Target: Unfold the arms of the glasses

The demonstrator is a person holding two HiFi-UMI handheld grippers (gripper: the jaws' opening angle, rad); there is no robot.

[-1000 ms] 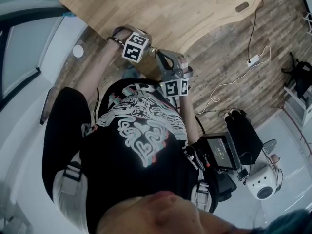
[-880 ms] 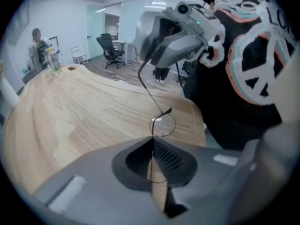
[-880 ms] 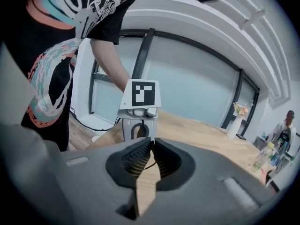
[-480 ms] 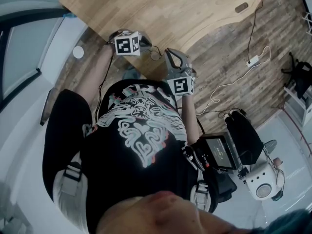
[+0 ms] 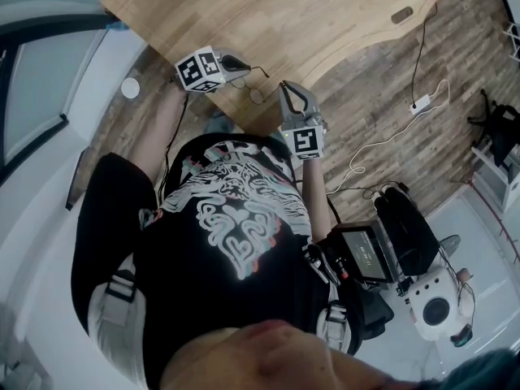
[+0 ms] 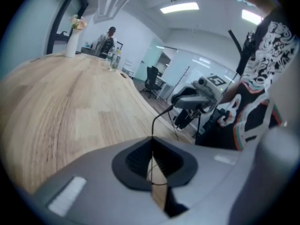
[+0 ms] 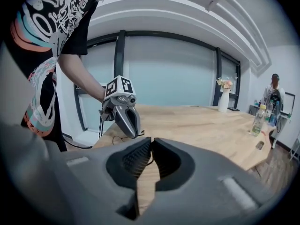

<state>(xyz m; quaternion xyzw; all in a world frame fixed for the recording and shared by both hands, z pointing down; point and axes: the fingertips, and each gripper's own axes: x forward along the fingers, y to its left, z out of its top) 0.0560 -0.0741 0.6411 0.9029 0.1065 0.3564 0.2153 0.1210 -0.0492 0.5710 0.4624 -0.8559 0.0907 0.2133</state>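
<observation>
Obs.: glasses [image 5: 256,93], thin dark wire frame, held in the air just above the near edge of the surface [image 5: 268,15], at the side where the person stands. They hang between the two tools and do not rest on the wood. Left hand-held gripper [image 6: 151,146]: jaws pressed together on the frame, a wire loop showing in the slot between the pads and one thin arm rising out of the tips. Likely purpose: it acts as the anchor, fixing the front of the frame so the hinge has something to turn against. Right hand-held gripper [image 7: 151,144]: jaws drawn in to a hairline gap, and a fine wire runs from the left tool to its tips. I read this as a pinch on the free end of the arm, though the wire is too thin to confirm contact. It sits at the surface's edge, slightly further toward the person than the left one. The two tools face each other, which suits swinging the arm outward. Judgement: first arm part-way open; the second arm cannot be made out. Writing: none legible. The marker cube [image 5: 199,69] carries black-and-white squares only, and the shirt [image 5: 231,218] print is a pattern with no readable words.
</observation>
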